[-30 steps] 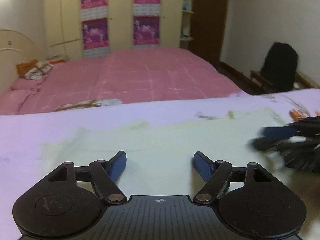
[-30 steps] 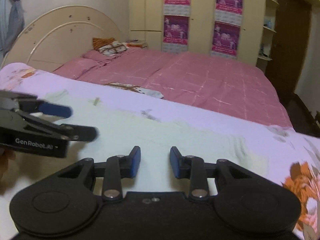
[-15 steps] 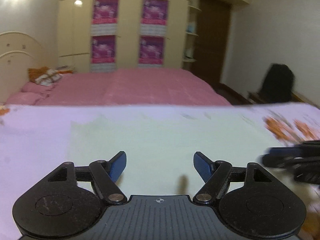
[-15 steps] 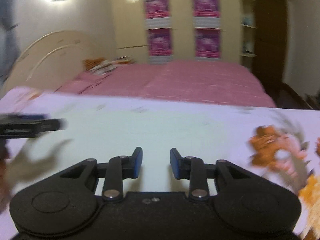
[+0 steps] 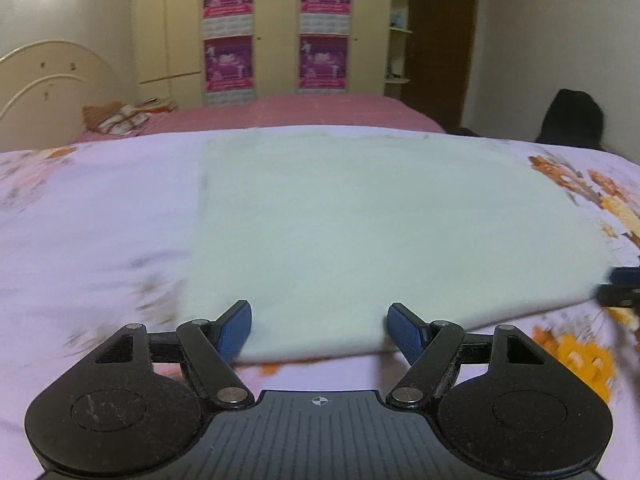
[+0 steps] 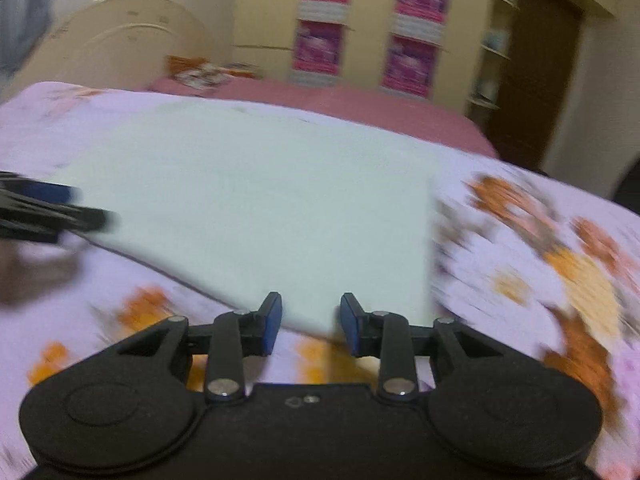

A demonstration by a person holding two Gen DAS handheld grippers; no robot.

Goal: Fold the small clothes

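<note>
A pale green cloth (image 5: 360, 224) lies flat as a rectangle on a lilac floral sheet (image 5: 88, 220). It also shows in the right wrist view (image 6: 256, 208). My left gripper (image 5: 319, 326) is open and empty, just above the cloth's near edge. My right gripper (image 6: 310, 326) is open and empty, at the cloth's near right corner. Each gripper shows at the edge of the other's view, the right one (image 5: 622, 290) and the left one (image 6: 52, 210). The right wrist view is blurred.
A bed with a pink cover (image 5: 304, 110) and a cream headboard (image 5: 44, 76) stands beyond the sheet. Wardrobes with purple posters (image 5: 276, 28) line the far wall. A dark bag on a chair (image 5: 570, 120) is at the right.
Both grippers have pulled back toward me and lifted. More of the cloth's near edge and the floral sheet now shows. Both stay open.
</note>
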